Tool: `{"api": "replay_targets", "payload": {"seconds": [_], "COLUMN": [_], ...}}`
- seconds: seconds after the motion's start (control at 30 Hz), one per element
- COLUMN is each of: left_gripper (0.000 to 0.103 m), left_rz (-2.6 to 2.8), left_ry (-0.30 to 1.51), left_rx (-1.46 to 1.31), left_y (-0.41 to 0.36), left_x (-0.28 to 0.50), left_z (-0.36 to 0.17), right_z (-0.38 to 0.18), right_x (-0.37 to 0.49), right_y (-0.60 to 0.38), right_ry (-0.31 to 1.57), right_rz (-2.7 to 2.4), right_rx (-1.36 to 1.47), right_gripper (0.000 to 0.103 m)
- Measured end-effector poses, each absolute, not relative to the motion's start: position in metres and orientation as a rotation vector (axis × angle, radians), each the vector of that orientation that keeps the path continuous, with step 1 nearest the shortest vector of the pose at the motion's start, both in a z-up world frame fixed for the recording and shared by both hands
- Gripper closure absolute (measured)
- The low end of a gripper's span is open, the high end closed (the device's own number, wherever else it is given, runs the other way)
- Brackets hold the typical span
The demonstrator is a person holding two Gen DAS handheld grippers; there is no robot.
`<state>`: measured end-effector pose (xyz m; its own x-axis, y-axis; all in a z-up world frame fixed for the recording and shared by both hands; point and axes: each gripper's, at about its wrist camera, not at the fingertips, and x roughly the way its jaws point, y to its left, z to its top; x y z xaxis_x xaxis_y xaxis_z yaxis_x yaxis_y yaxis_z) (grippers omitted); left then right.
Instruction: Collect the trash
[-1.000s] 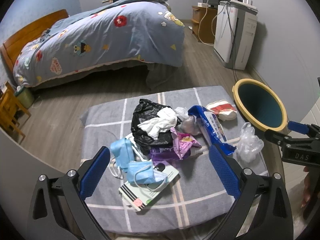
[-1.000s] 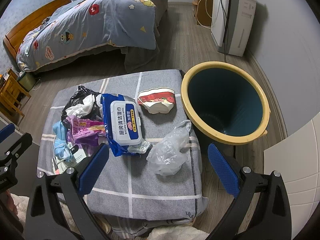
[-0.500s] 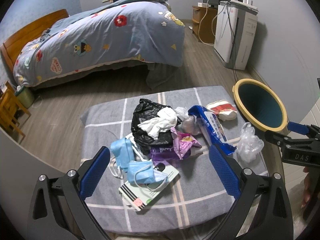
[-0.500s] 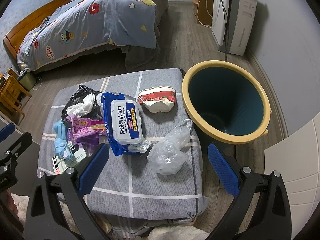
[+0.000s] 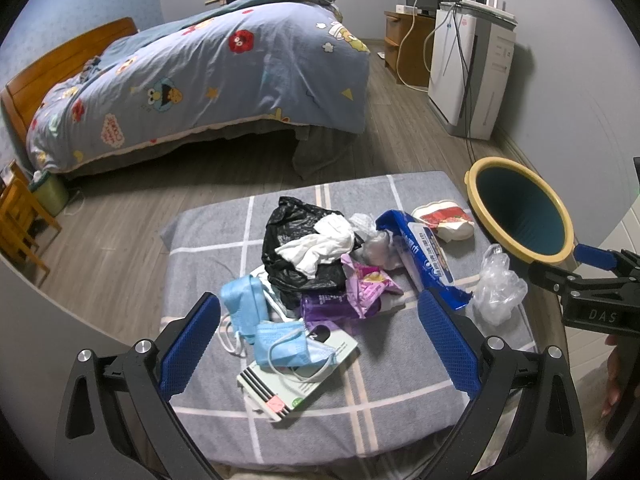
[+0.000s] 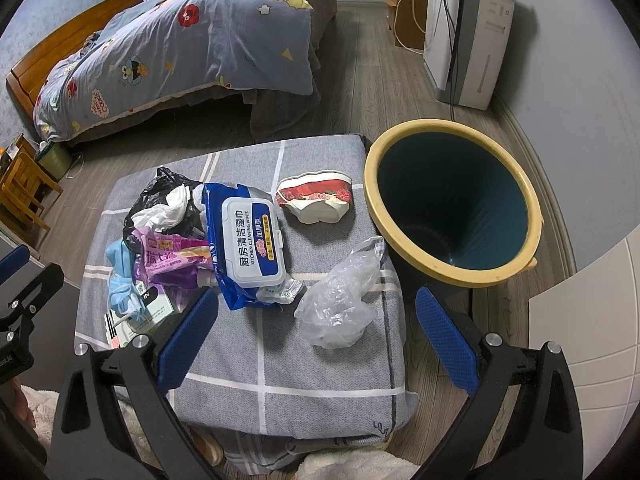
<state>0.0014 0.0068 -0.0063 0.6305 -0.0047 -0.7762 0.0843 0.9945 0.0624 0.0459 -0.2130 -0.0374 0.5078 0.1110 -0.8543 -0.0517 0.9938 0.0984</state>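
Trash lies heaped on a grey checked cushion (image 5: 208,240): a black bag (image 5: 298,244) with white tissue, blue face masks (image 5: 256,320), a purple wrapper (image 5: 360,284), a blue wet-wipes pack (image 6: 252,240), a crushed red-and-white paper cup (image 6: 316,200) and a clear plastic bag (image 6: 340,300). A yellow-rimmed teal bin (image 6: 452,204) stands right of the cushion. My left gripper (image 5: 316,340) hovers open above the masks and a flat box (image 5: 300,376). My right gripper (image 6: 316,336) is open just before the clear bag.
A bed with a blue cartoon quilt (image 5: 208,80) fills the far left. A white appliance (image 5: 472,76) and a wooden cabinet (image 5: 408,48) stand by the right wall. Wooden floor separates the bed and cushion. The other gripper (image 5: 592,292) shows at the left view's right edge.
The right wrist view has crept slightly toward the cushion and bin. The trash lies as before and both grippers stay open.
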Motion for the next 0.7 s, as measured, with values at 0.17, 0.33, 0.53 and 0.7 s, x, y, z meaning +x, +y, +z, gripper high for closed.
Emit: {"api": "replay_targets", "payload": {"seconds": [0.17, 0.33, 0.53, 0.7], "left_gripper": [0.005, 0.005, 0.005, 0.005], "left_rz": [-0.051, -0.051, -0.051, -0.051], "left_ry": [0.888, 0.888, 0.888, 0.888], "left_rx": [0.095, 0.096, 0.095, 0.096], "left_y": [0.0076, 0.007, 0.0072, 0.0066], "left_x": [0.0016, 0.0016, 0.0017, 0.0016], "left_z": [-0.0068, -0.0065, -0.0066, -0.0064], "right_z": [-0.0381, -0.038, -0.0377, -0.0384], "right_x": [0.0438, 0.0448, 0.0457, 0.0443], "right_y": [-0.2116, -0.212, -0.2122, -0.2119], "right_ry": [1.036, 1.037, 1.038, 1.039], "right_rz": [0.099, 0.099, 0.099, 0.099], "right_rx": [0.063, 0.063, 0.063, 0.063], "right_gripper": [0.006, 0.006, 0.006, 0.006]}}
